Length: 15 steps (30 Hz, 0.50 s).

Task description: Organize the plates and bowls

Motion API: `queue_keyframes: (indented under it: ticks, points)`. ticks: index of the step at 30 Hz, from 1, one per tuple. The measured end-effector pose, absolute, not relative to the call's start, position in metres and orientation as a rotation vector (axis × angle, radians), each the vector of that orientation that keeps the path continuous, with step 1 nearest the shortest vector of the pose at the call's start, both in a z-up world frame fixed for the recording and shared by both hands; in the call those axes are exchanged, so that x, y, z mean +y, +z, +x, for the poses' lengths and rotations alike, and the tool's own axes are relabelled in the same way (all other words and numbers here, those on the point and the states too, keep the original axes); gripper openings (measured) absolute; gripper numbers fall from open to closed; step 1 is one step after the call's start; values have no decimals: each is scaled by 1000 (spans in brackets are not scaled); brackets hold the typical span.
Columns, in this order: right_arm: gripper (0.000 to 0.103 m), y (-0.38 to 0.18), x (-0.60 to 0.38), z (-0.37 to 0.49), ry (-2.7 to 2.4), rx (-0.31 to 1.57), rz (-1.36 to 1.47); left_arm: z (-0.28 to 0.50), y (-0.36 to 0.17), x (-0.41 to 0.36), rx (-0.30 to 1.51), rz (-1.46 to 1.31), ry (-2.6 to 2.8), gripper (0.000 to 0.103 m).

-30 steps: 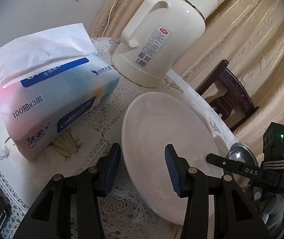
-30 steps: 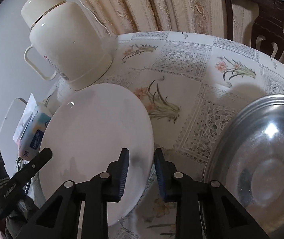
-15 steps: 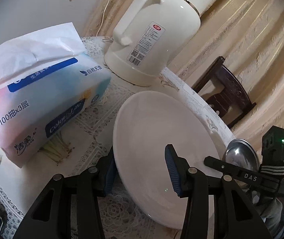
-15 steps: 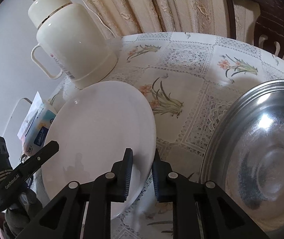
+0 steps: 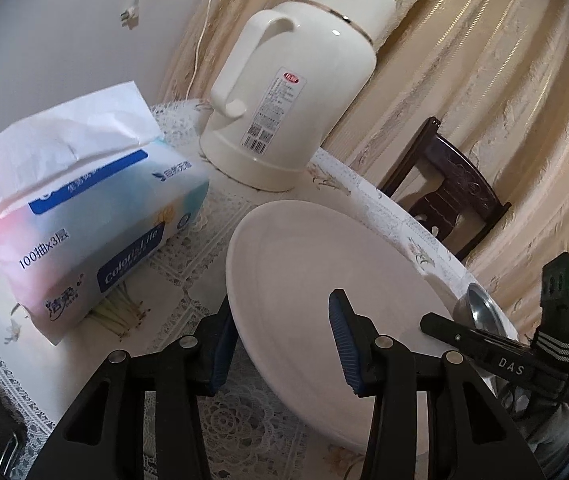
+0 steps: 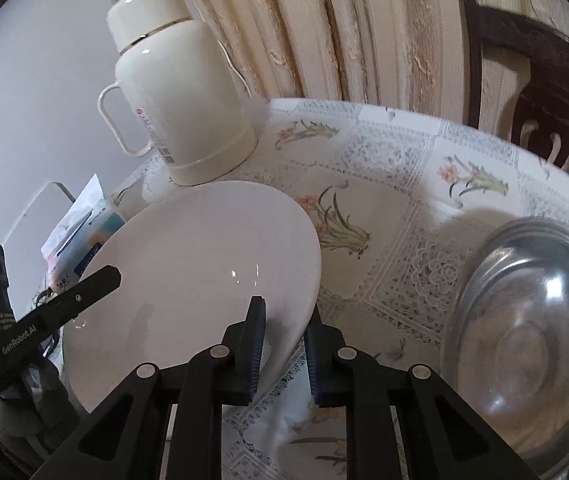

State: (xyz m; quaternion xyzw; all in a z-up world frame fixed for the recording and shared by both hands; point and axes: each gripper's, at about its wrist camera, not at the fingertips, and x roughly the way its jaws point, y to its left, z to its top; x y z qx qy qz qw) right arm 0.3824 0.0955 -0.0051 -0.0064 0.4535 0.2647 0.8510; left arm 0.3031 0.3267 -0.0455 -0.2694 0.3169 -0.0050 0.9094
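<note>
Resting tilted above the table, the white plate [image 6: 204, 264] was held at its right edge by the right gripper [image 6: 284, 344]. The two blue pads of this gripper were close together, one over the rim and one under it, so the plate was pinched between them. The left gripper [image 5: 280, 344] stood at the opposite edge of the plate [image 5: 324, 280]. Its fingers were wide apart; one blue pad [image 5: 220, 344] was partly hidden under the rim and the other pad [image 5: 344, 344] was above the inside of the plate. I cannot tell whether these pads touched the plate, but they were not pressing it.

Near the plate, on its right side, a steel bowl [image 6: 528, 344] stood upright on the table. In the left wrist view only a small part of this bowl [image 5: 480, 312] showed behind the right gripper's body.

Behind the plate a cream thermos jug [image 5: 296, 92] with a handle and a printed label stood on the table. To the left of the plate lay a soft pack of tissues [image 5: 84, 216], with one white tissue coming out of the top.

The table was covered with a lace cloth with flower pictures [image 6: 384, 216]. Behind the table there were beige curtains [image 5: 484, 80] and a dark wooden chair [image 5: 452, 192].
</note>
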Motion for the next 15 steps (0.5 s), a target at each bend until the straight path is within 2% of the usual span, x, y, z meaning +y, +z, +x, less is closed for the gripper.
queue_keyframes:
  ticks: [15]
  points:
    - [19, 30, 71, 341, 551, 830, -31, 272, -13, 300, 600, -448, -37, 45]
